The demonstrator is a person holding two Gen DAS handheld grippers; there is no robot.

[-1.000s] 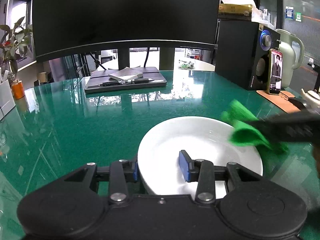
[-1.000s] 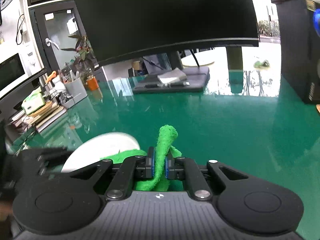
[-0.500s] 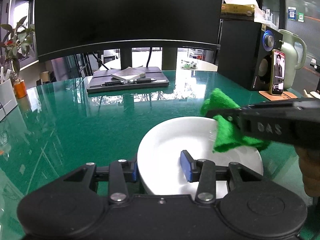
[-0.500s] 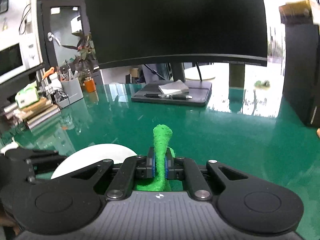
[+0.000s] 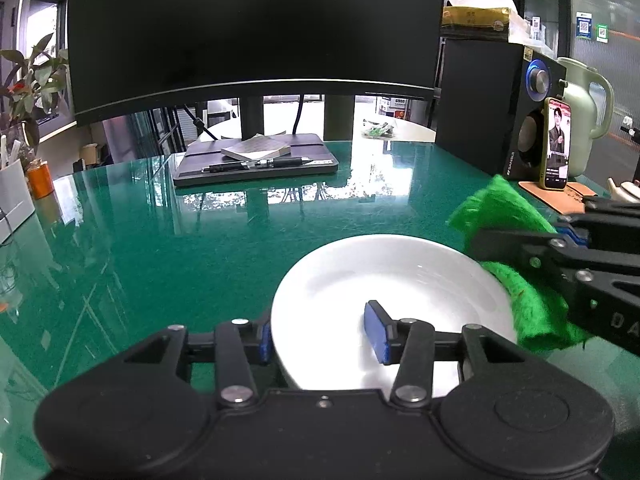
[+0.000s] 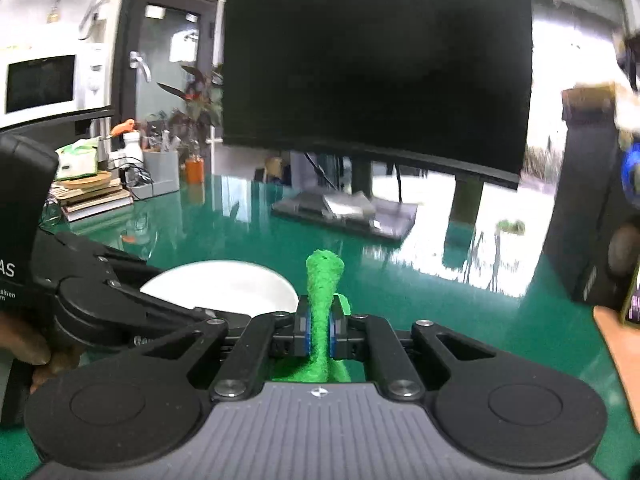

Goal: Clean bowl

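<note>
The shallow white ceramic bowl point(image 5: 394, 304) sits on the glossy green table point(image 5: 160, 240), near the front edge. The left gripper point(image 5: 322, 338) straddles its near rim, jaws having just eased wider, one blue pad inside, one outside, neither clearly pressing. The right gripper point(image 6: 319, 330) is clamped tight on a fuzzy green cloth point(image 6: 323, 280) at the bowl's right rim. This looks like the wiping stage; next the cloth wants sweeping across the inside while the bowl is steadied
</note>
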